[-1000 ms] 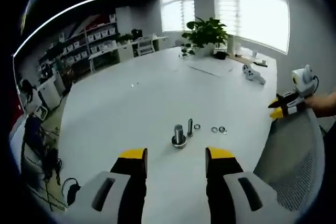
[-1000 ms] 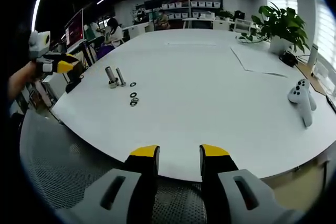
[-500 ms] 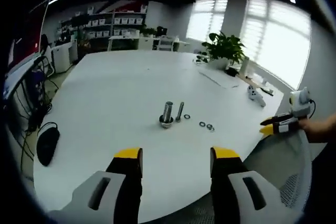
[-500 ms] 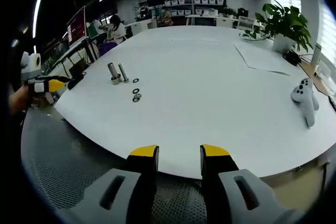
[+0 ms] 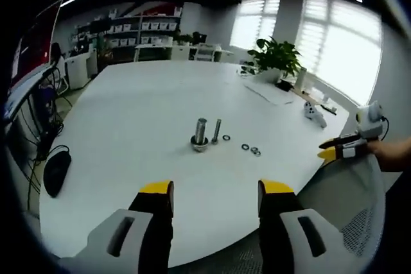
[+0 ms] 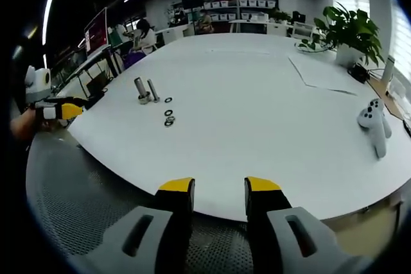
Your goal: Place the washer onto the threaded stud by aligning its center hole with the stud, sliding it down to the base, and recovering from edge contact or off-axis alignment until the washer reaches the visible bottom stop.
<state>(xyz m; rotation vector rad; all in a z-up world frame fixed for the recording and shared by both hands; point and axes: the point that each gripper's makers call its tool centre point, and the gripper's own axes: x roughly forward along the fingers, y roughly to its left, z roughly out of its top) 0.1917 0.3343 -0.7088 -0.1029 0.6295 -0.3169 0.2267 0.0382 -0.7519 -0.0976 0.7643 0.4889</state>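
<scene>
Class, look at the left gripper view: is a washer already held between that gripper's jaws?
No. The left gripper is open with nothing between its jaws, and the washers lie loose on the table beside the threaded stud.

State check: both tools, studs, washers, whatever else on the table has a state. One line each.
left tool: open, empty, held above the near table edge.
right tool: open, empty, short of the table edge, over a mesh chair.
thick stud: upright on its base, no washer visible on it.
thin stud: upright beside the thick stud.
washers: lying flat and loose on the table, none threaded.
white controller: lying on the table, untouched.
</scene>
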